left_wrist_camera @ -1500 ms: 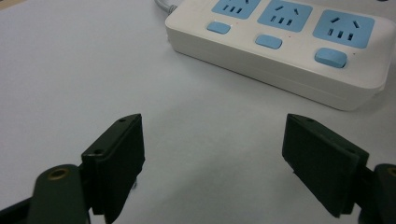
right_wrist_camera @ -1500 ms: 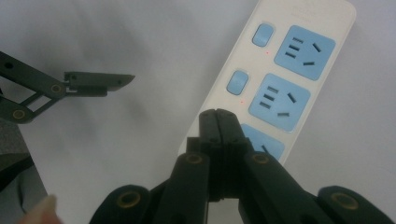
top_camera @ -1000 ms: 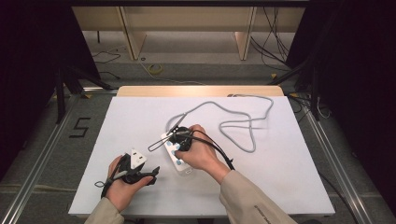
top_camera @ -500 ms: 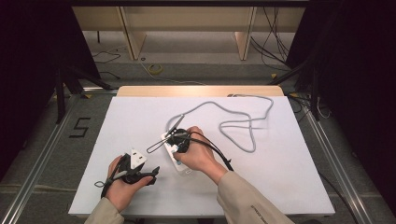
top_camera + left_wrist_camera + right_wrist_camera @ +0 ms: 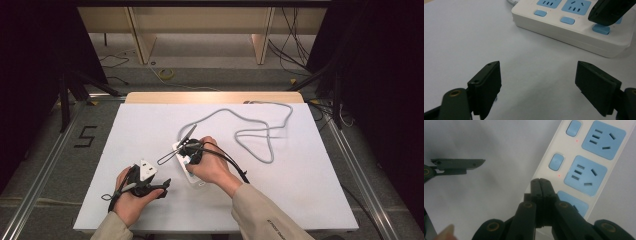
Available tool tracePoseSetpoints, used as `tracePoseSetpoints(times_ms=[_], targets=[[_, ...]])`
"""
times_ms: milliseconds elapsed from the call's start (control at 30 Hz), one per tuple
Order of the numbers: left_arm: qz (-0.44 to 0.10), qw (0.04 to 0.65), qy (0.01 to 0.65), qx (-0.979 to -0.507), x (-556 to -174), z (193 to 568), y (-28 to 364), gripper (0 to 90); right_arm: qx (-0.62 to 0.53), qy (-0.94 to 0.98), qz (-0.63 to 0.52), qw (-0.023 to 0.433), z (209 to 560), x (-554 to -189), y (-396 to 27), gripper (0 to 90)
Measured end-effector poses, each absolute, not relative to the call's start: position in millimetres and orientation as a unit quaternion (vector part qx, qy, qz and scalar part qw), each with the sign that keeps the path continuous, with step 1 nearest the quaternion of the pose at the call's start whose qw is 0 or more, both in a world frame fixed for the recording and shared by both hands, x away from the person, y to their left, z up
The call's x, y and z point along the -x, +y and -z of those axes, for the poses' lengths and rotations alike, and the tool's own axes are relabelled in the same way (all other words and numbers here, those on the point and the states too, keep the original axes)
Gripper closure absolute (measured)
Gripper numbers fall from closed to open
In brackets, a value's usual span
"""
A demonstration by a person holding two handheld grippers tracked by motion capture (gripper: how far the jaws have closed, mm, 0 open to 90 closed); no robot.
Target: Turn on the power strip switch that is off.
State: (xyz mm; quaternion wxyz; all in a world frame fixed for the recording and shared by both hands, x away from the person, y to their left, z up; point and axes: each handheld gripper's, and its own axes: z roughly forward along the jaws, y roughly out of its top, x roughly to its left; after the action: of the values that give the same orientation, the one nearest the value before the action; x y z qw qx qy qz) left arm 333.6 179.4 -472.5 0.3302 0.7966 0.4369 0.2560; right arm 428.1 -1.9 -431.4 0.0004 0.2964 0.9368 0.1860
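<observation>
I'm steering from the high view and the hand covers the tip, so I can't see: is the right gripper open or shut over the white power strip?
Observer: Shut. In the right gripper view the right gripper has its jaws pressed together with nothing between them, tips over the power strip.
Operator: What is it pointing at?
Observer: In the left gripper view its tip hangs just over a blue button. I cannot tell whether it touches.
Operator: Is the strip switched on?
Observer: Probably. Two small red lights glow on it.
</observation>
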Motion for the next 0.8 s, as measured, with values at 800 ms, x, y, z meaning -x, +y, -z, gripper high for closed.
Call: tracePoseSetpoints(times_ms=[800], targets=[[-0.257,0.332,0.437,-0.796,-333.6,473.1,178.4,20.6,-0.291,0.94,-0.174,0.011,434.8,-426.0,1.7,90.0]])
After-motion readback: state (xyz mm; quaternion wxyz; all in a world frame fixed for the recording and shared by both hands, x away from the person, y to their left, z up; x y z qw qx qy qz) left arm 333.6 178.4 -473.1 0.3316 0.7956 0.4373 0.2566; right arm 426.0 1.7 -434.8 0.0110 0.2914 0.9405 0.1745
